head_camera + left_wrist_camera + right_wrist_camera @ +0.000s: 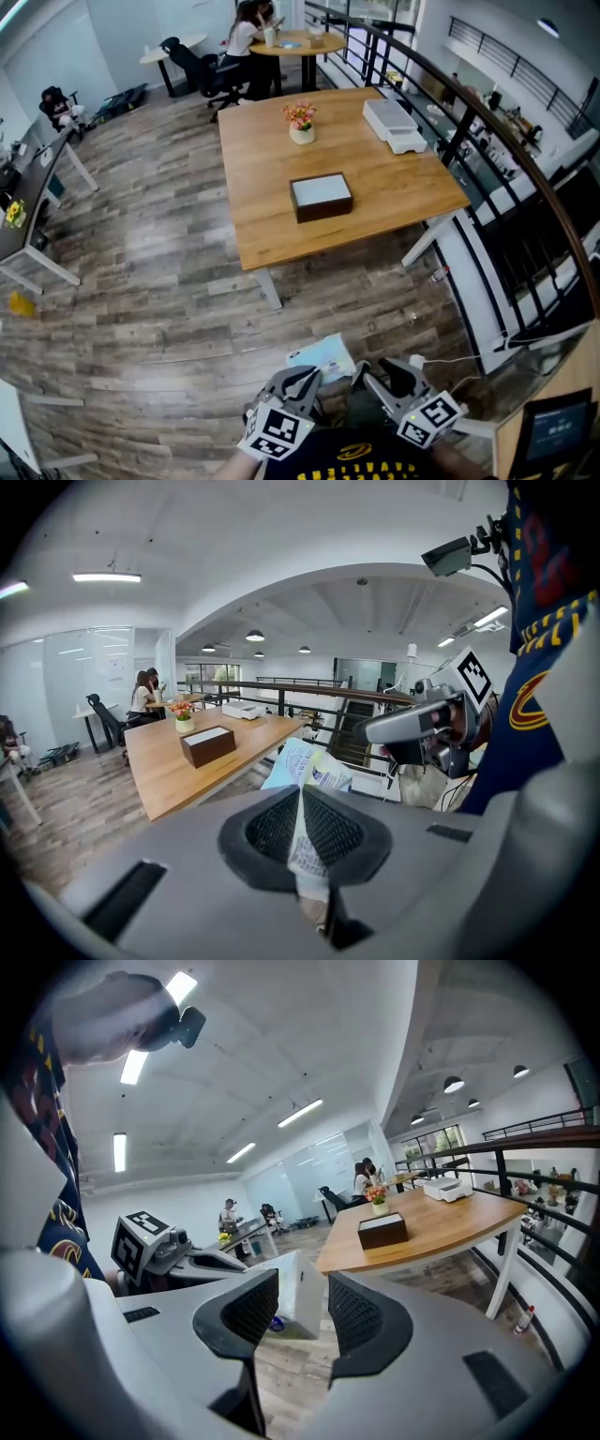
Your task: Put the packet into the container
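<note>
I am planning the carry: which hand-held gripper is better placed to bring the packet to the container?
Left. The left hand-held gripper is shut on the packet; the right hand-held gripper is open and grips nothing. The container stands ahead on the table.

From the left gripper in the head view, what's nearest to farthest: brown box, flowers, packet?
1. Light blue-and-white packet, held in the left gripper's jaws.
2. Dark brown box with white top, middle of the wooden table.
3. Pink flowers in white pot, table's far side.
</note>
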### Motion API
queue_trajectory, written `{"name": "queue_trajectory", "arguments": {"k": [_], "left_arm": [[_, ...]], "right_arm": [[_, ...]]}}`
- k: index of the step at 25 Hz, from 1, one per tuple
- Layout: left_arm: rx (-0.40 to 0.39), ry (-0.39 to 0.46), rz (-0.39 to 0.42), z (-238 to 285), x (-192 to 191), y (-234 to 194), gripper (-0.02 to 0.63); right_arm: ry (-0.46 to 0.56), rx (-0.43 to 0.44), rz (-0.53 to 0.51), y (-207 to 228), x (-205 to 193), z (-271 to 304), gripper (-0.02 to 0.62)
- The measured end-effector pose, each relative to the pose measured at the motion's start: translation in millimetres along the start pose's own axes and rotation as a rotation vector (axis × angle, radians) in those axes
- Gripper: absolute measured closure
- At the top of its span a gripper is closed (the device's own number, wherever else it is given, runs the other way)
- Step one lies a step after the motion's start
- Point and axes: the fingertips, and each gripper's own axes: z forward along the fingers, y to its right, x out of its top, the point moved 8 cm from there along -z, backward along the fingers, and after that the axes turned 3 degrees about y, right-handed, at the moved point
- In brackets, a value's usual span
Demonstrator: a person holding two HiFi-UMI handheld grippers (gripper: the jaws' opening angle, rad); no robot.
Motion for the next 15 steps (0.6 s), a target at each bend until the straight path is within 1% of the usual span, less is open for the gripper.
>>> {"name": "queue_trajectory", "arguments": {"k": [3, 5, 8, 11, 15], "left_arm": [[0.000, -0.006, 0.004, 8, 10, -3, 0.596], [0.006, -0.012, 0.008, 20, 18, -7, 0.595], [0.025, -0.030, 0.012, 45, 33, -13, 0.595], [0.042, -0.047, 0.017, 76, 50, -14, 0.596], [0.070, -0.048, 0.025, 112, 76, -12, 0.597]], "right_arm": [[-0.027, 0.038, -0.017, 8, 3, 13, 0.442], [-0.033, 0.060, -0.021, 23, 6, 23, 0.442], [-0.030, 0.104, -0.016, 53, 15, 38, 0.443], [-0.030, 0.150, -0.012, 88, 33, 48, 0.443], [-0.048, 0.219, -0.029, 131, 50, 55, 0.443]]}}
